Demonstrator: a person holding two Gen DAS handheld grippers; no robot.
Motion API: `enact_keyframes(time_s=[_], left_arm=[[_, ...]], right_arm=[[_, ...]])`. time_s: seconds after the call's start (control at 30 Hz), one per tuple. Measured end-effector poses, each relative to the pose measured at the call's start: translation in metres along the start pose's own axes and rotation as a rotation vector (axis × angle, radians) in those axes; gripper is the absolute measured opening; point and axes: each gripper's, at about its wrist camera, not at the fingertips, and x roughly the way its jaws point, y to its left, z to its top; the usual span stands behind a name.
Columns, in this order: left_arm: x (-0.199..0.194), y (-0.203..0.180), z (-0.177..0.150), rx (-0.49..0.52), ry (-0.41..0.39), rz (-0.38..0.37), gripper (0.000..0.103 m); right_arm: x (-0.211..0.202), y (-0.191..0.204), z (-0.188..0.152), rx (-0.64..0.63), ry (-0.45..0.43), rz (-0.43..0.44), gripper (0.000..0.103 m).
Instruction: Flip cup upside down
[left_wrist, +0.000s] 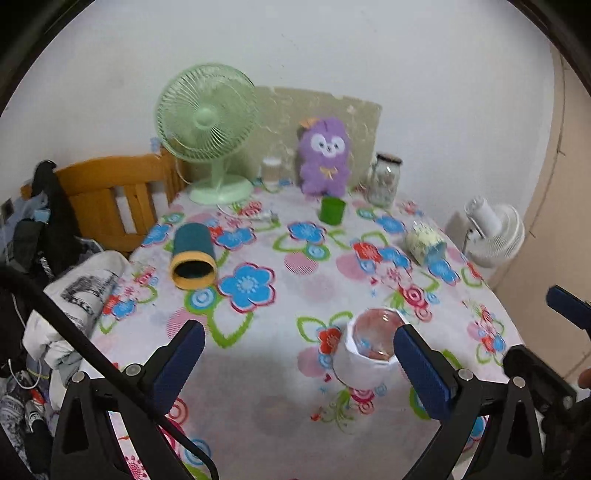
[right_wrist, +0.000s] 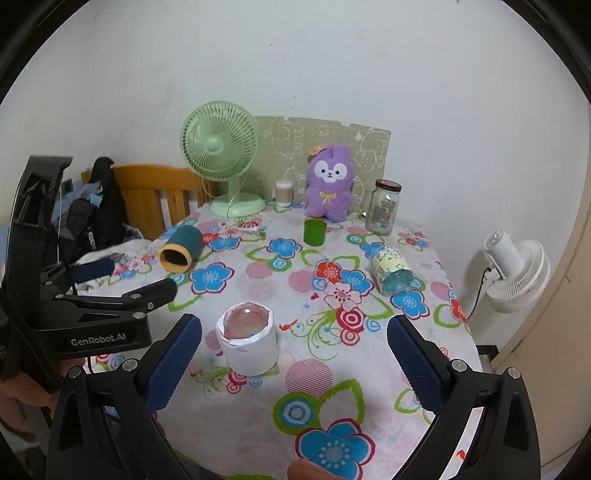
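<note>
A white paper-wrapped cup (left_wrist: 365, 350) stands on the flowered tablecloth with its clear, pinkish base up, mouth down. In the left wrist view it sits just left of the right finger (left_wrist: 424, 373) of my open left gripper (left_wrist: 299, 363). In the right wrist view the cup (right_wrist: 249, 341) stands just right of the left finger (right_wrist: 173, 363) of my open right gripper (right_wrist: 295, 365). Neither gripper touches it. The left gripper (right_wrist: 125, 282) also shows at the left of the right wrist view.
A teal and yellow cup (left_wrist: 192, 258) lies on its side at left. A green cup (left_wrist: 332, 209) stands upright in the middle. A patterned cup (left_wrist: 424, 242) lies at right. A green fan (left_wrist: 207, 125), purple plush (left_wrist: 324, 155) and glass jar (left_wrist: 384, 179) line the back edge.
</note>
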Motion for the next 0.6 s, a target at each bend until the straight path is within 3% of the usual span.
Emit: enact_keyframes(time_s=[0.33,0.6], left_arm=[[-0.015,0.011,-0.007,-0.061,-0.070,0.023,0.103],[-0.009,0.005,-0.014,-0.025,-0.039,0.008,0.103]], right_arm=[[-0.009,0.000,0.000,0.027,-0.042,0.033,0.102],[-0.004,-0.002,-0.003,0.046,-0.023,0.043,0.102]])
